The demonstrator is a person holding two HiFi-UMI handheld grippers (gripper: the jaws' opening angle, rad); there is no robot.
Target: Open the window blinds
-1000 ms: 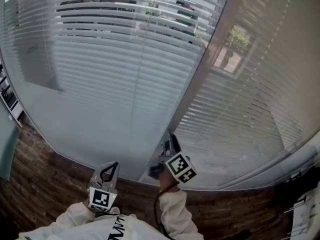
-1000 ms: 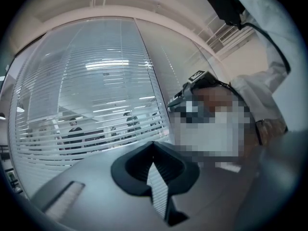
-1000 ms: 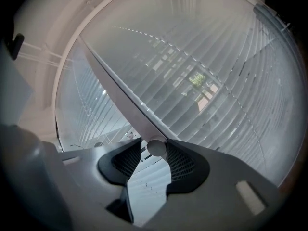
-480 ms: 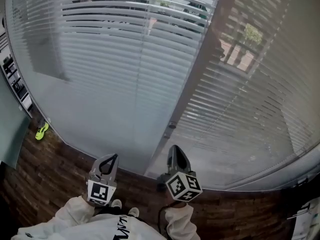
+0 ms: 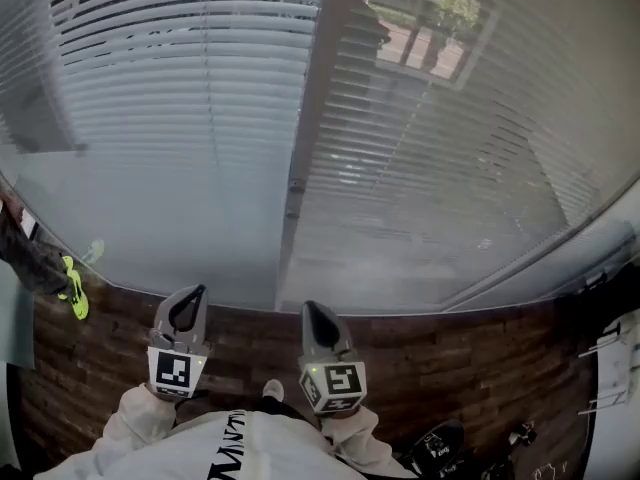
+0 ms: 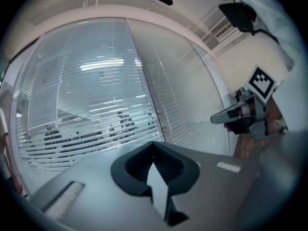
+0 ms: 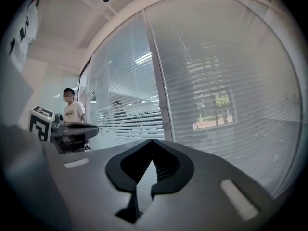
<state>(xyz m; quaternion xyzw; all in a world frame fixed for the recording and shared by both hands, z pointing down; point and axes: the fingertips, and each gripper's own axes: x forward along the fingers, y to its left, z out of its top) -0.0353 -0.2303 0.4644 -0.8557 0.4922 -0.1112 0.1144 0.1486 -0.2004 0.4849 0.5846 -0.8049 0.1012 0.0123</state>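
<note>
Horizontal slat blinds hang behind two glass panels, a left blind (image 5: pixel 180 88) and a right blind (image 5: pixel 440 168), with their slats tilted partly apart. People show through the left blind and a tree through the right. A grey post (image 5: pixel 305 118) divides the panels and carries a small knob (image 5: pixel 296 185), also seen as the knob (image 7: pixel 162 105). My left gripper (image 5: pixel 188 302) and right gripper (image 5: pixel 317 316) are side by side, low, well back from the glass. Both are shut with nothing in them. From its own camera the left gripper (image 6: pixel 154 146) points at the blinds, as does the right gripper (image 7: pixel 152 143).
A brown wood-plank floor (image 5: pixel 460 358) runs along the foot of the glass. A yellow-green shoe (image 5: pixel 76 294) lies at the left. A white rack (image 5: pixel 615 368) and dark gear (image 5: pixel 440 450) sit at the lower right. A person (image 7: pixel 73 110) stands to my left.
My right gripper has pulled back and down from the post by the knob, rolled upright, and now sits beside the left one. The left gripper has barely shifted.
</note>
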